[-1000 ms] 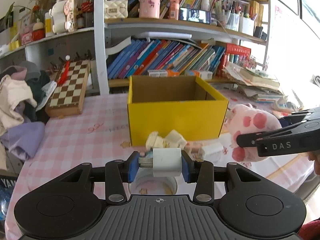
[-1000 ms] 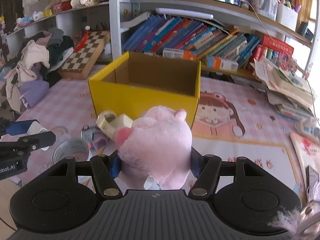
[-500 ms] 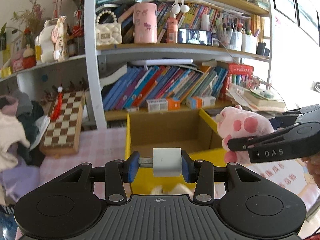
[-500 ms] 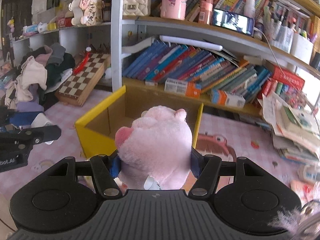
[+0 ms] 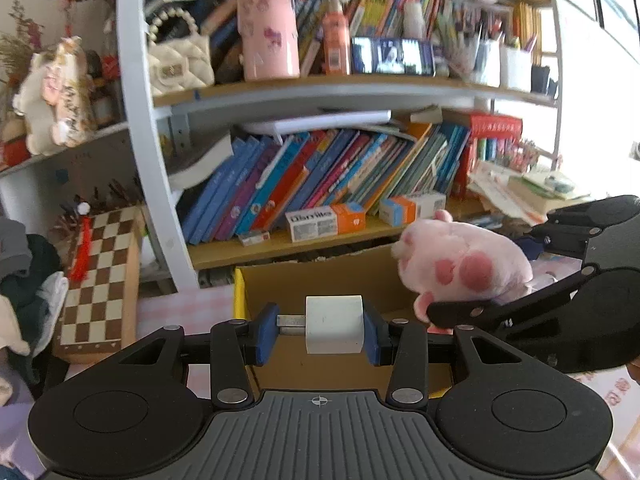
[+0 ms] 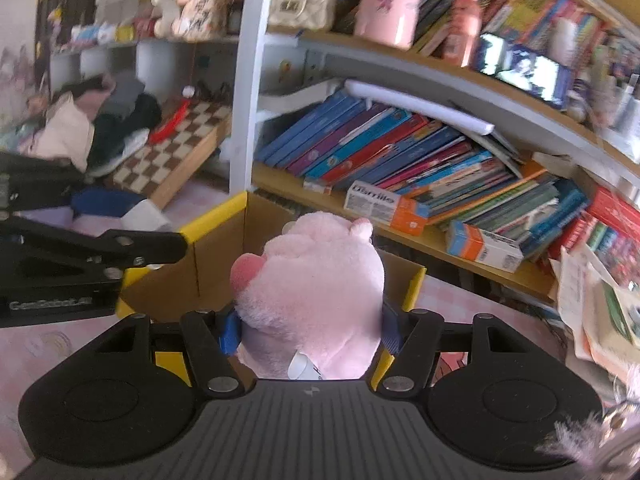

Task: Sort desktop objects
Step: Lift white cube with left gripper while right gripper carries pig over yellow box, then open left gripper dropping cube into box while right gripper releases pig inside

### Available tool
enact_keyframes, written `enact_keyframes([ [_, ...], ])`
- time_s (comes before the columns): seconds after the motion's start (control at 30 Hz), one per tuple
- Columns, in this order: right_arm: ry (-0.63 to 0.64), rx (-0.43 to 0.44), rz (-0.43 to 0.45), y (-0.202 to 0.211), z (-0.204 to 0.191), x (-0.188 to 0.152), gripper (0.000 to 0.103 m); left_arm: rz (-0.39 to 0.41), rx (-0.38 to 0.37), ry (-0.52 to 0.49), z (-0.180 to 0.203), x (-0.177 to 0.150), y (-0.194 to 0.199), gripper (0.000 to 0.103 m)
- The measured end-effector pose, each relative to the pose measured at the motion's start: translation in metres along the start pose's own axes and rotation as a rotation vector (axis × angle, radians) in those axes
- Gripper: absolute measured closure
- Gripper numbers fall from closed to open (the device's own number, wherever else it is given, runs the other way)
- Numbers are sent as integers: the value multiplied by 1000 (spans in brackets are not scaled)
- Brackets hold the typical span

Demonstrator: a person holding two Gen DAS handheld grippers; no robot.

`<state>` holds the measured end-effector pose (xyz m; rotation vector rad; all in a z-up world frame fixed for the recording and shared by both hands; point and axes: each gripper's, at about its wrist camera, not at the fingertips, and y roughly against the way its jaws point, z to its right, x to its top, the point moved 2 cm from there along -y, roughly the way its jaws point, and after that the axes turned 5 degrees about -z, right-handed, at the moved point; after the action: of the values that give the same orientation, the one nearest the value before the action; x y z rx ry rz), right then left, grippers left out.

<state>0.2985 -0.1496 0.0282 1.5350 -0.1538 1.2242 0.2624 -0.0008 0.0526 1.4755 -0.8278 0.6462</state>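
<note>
My left gripper is shut on a white plug adapter, its metal prongs against the left blue pad. It hangs over the open yellow cardboard box. In the right wrist view my right gripper is shut on a pink plush toy, held above the same yellow box. The plush toy and the right gripper's black arm also show at the right of the left wrist view. The left gripper's arm reaches in from the left of the right wrist view.
A white-framed bookshelf full of leaning books stands right behind the box. A chessboard leans at the left beside a heap of clothes. Stacked papers and books lie at the right on the pink checked tablecloth.
Both grippers have moved forward and a little up, from in front of the box to above it, each keeping its hold. The loose items on the table have dropped out of view.
</note>
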Motion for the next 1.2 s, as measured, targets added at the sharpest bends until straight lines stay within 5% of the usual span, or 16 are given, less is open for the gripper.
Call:
enact_keyframes([
  [0.7, 383, 117, -356, -154, 5, 14, 40, -374, 44, -67, -7, 7, -152, 62],
  [1.2, 481, 104, -372, -170, 2, 20, 36, -424, 69, -108, -8, 16, -170, 60],
])
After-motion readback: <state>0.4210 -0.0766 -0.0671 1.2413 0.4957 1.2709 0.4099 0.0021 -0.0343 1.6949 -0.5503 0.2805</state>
